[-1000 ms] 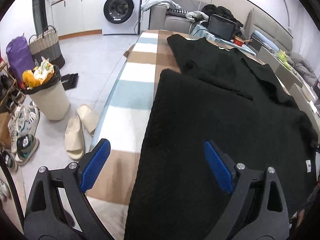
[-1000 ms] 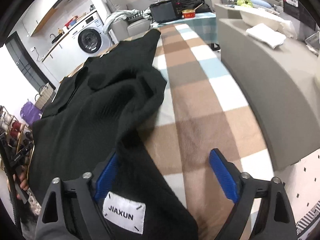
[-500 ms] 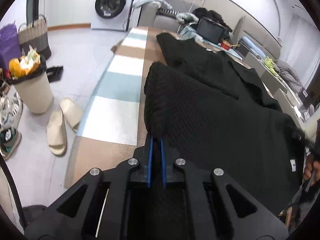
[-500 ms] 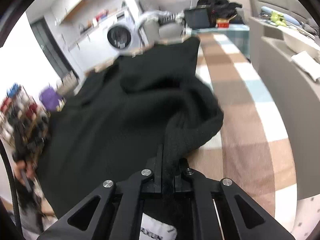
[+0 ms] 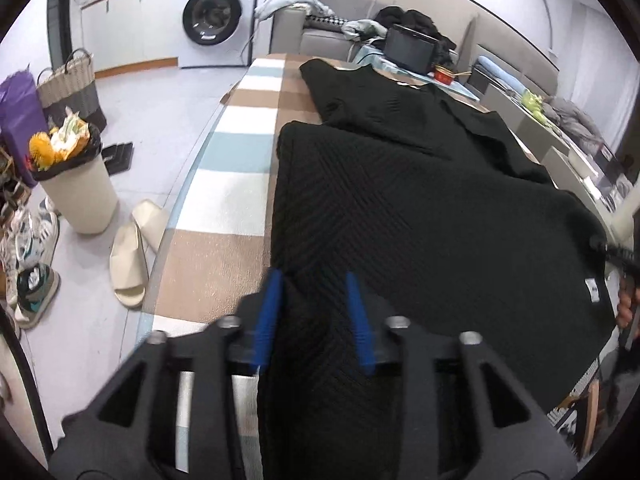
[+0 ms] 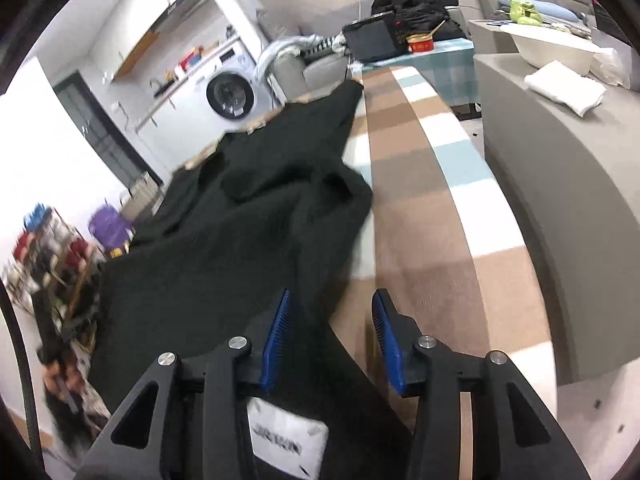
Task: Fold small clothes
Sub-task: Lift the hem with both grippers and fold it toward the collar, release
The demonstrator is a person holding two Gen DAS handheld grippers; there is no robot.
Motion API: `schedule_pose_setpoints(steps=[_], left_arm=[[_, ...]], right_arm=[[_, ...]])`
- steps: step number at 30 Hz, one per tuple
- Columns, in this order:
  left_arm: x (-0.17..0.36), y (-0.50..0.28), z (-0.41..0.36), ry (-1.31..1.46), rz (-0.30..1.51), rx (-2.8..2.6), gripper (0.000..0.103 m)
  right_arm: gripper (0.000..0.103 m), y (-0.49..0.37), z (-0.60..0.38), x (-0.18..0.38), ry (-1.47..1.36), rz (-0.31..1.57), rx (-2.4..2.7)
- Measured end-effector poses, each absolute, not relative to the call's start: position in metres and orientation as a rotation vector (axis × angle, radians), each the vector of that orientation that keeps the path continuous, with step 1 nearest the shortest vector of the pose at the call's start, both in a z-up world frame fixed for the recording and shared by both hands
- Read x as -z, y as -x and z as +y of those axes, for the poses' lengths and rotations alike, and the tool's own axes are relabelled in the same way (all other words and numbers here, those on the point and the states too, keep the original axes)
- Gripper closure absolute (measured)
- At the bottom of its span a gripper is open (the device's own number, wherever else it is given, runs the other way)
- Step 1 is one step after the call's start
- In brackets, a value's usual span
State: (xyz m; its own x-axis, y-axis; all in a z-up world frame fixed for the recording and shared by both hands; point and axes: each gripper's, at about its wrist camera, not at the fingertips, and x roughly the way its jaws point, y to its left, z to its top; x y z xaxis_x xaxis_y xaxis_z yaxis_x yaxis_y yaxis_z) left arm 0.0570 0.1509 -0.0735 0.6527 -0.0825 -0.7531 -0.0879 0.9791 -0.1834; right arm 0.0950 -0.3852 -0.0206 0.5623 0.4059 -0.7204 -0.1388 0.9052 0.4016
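Observation:
A black knit garment (image 5: 420,216) lies spread along the checked table cloth (image 5: 236,184), its near hem hanging toward me. My left gripper (image 5: 314,316) is partly open, its blue pads astride the garment's near left edge. In the right wrist view the same garment (image 6: 240,236) lies bunched on the cloth (image 6: 424,216). My right gripper (image 6: 332,338) is partly open over the near right hem, with the white brand label (image 6: 286,444) below the fingers.
A bin (image 5: 76,192), slippers (image 5: 132,256) and shoes (image 5: 32,264) stand on the floor at the left. A washing machine (image 5: 216,20) is at the back. A grey counter (image 6: 560,184) runs along the table's right. A tablet (image 5: 412,48) sits at the far end.
Half a second ago both grippers were shut on the garment's near hem. Both have since opened partway, and the fabric lies loose between the pads.

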Motion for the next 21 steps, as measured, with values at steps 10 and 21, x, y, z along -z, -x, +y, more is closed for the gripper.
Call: schedule_pose_setpoints(steps=[10,21], left_arm=[[0.056,-0.044,0.157,0.23,0.755,0.008,0.102],[-0.012,0.005,0.158,0.22,0.55,0.018,0.102]], right_arm=[[0.099,-0.061,-0.364,0.008,-0.097,0.787,-0.429],[0.099,0.004,-0.388,-0.053,-0.27,0.456,-0.57]])
